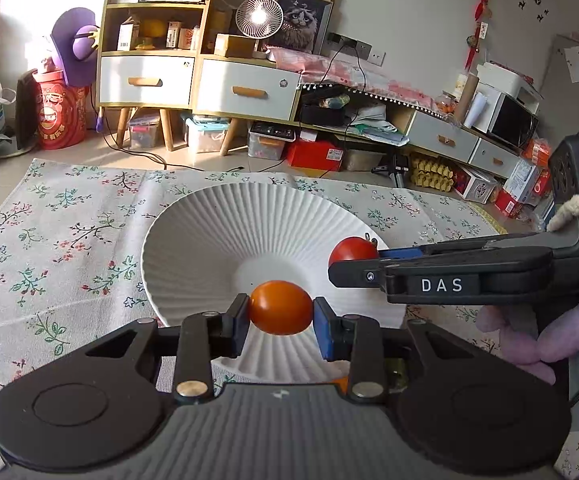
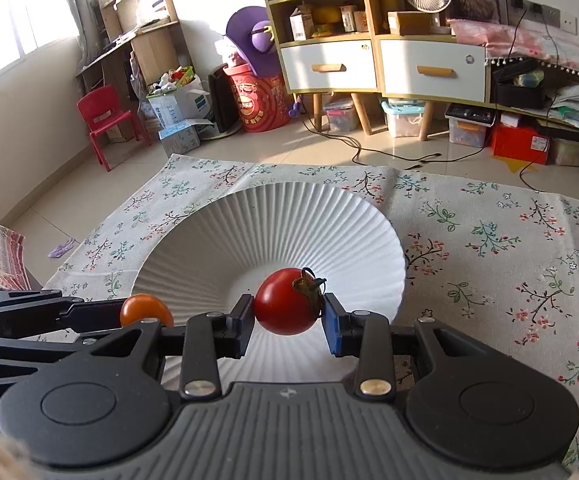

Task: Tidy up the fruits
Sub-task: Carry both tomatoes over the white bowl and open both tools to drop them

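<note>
My left gripper [image 1: 280, 322] is shut on an orange cherry tomato [image 1: 280, 307] and holds it over the near side of a white ribbed plate [image 1: 225, 224]. My right gripper [image 2: 288, 322] is shut on a red cherry tomato [image 2: 287, 306] with a green stem, over the same plate [image 2: 249, 232]. In the left wrist view the right gripper [image 1: 343, 268] comes in from the right with the red tomato [image 1: 351, 249]. In the right wrist view the left gripper [image 2: 129, 320] shows at the left with the orange tomato [image 2: 145, 310].
The plate lies on a floral tablecloth [image 1: 49, 240] [image 2: 509, 248]. Beyond the table are a shelf cabinet with drawers [image 1: 193, 76], storage boxes on the floor [image 1: 205, 134], a red child's chair [image 2: 107, 120] and cables on the tiles.
</note>
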The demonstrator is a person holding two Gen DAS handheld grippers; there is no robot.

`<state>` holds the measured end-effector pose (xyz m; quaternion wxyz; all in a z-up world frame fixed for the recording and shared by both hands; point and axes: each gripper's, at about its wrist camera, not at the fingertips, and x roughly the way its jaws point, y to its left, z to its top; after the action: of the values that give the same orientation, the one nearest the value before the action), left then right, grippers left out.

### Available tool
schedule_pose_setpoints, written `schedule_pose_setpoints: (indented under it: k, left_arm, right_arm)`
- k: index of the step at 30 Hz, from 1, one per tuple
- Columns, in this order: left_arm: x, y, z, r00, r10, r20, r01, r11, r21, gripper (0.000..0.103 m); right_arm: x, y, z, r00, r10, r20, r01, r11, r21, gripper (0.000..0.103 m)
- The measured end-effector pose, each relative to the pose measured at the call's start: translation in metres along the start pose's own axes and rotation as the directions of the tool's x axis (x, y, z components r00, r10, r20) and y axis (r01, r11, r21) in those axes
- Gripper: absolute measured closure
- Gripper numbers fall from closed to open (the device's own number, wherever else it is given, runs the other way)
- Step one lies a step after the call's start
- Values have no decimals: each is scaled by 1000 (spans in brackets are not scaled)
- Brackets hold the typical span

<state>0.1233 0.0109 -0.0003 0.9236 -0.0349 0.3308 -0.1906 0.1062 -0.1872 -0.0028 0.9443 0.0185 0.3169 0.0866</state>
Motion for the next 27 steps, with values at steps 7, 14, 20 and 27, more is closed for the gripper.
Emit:
schedule_pose_setpoints:
  k: [7, 14, 20, 27]
  left_arm:
    - [20, -1, 1, 1000, -4, -20, 5, 999, 40, 74]
    - [25, -2, -2, 1000, -4, -20, 5, 997, 83, 74]
    - [27, 4, -2, 1000, 3, -27, -1, 997, 83, 73]
    - [22, 4, 3, 1000, -5, -14, 6, 997, 77, 57]
  right_arm:
    - [14, -7, 3, 1000, 2, -22, -2, 1000, -11, 70]
    - [16, -3, 3, 1000, 7, -27, -9, 999, -41, 70]
    - [17, 4, 3, 999, 3, -32, -5, 997, -75, 71]
    - [9, 8, 9, 1000, -3, -10, 2, 997, -79, 66]
